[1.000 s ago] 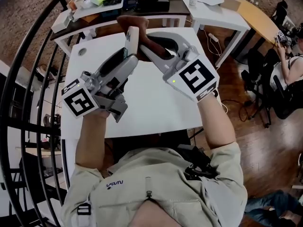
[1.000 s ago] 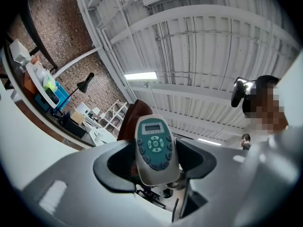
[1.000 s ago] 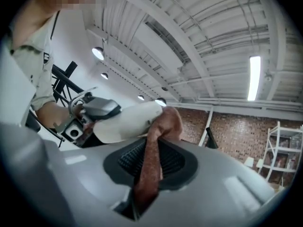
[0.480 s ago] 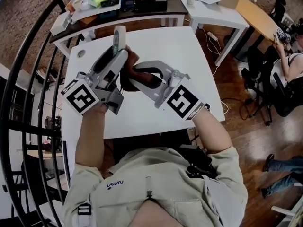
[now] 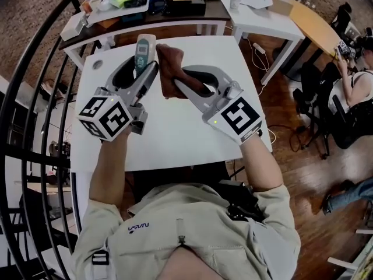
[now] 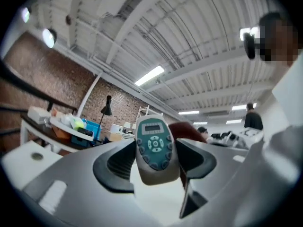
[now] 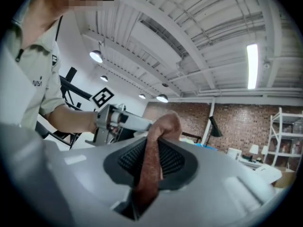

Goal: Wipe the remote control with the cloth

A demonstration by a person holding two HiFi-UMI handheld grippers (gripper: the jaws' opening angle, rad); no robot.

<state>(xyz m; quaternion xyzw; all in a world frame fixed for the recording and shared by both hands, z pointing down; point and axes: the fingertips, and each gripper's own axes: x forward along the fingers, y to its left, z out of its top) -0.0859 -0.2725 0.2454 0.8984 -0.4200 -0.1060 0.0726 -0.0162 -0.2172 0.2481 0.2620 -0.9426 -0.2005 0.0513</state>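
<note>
White table [image 5: 180, 139] on wooden floor [image 5: 309, 174]. Cluttered dark desk [image 5: 186, 16] beyond its far edge. Black curved railing [image 5: 23, 115] at left. Brick wall [image 6: 28, 72]; ribbed ceiling [image 6: 189, 32] with strip lights [image 6: 149, 75].

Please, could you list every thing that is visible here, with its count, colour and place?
remote control: 1, grey with teal face, held upright above the table
cloth: 1, brown, beside the remote control
table: 1, white, under both grippers
side tables: 2, dark and white, behind, cluttered
seated person: 1, far right edge
left gripper: 1, grey, shut on the remote control
right gripper: 1, grey, shut on the cloth
</note>
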